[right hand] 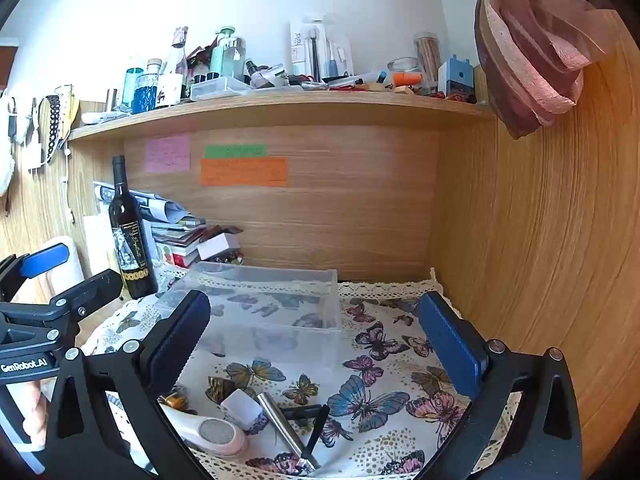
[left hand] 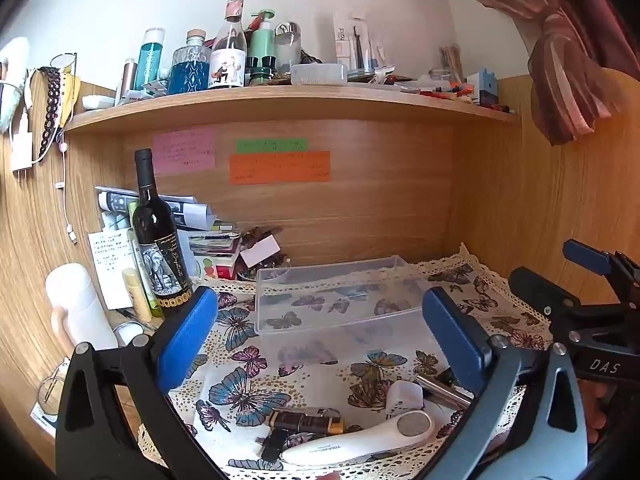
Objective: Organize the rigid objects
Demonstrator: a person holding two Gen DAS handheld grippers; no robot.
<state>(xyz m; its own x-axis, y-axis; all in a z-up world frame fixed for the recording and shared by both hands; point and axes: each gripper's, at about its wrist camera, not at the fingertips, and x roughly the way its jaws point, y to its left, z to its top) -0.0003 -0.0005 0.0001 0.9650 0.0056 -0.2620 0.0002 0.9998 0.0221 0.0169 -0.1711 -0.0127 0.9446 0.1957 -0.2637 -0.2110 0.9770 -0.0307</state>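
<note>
A clear plastic box [left hand: 340, 300] [right hand: 264, 312] stands empty on the butterfly cloth [left hand: 240, 360] [right hand: 384, 368]. In front of it lie small objects: a white handheld device with a grey disc [left hand: 360, 440] [right hand: 208, 432], a white charger cube [left hand: 405, 398] [right hand: 240, 406], a metal tube [left hand: 442, 390] [right hand: 284, 428], a brown lighter-like item [left hand: 306, 422] and a black brush [right hand: 314, 432]. My left gripper [left hand: 320, 340] is open above them. My right gripper [right hand: 316, 344] is open beside it; it shows at the right in the left wrist view [left hand: 592, 280].
A dark wine bottle [left hand: 158, 240] [right hand: 130, 236], a white flask [left hand: 78, 308] and stacked papers and books [left hand: 200, 232] crowd the left back corner. A wooden shelf [left hand: 280, 104] full of bottles hangs above. A wooden side wall [right hand: 540, 240] closes the right.
</note>
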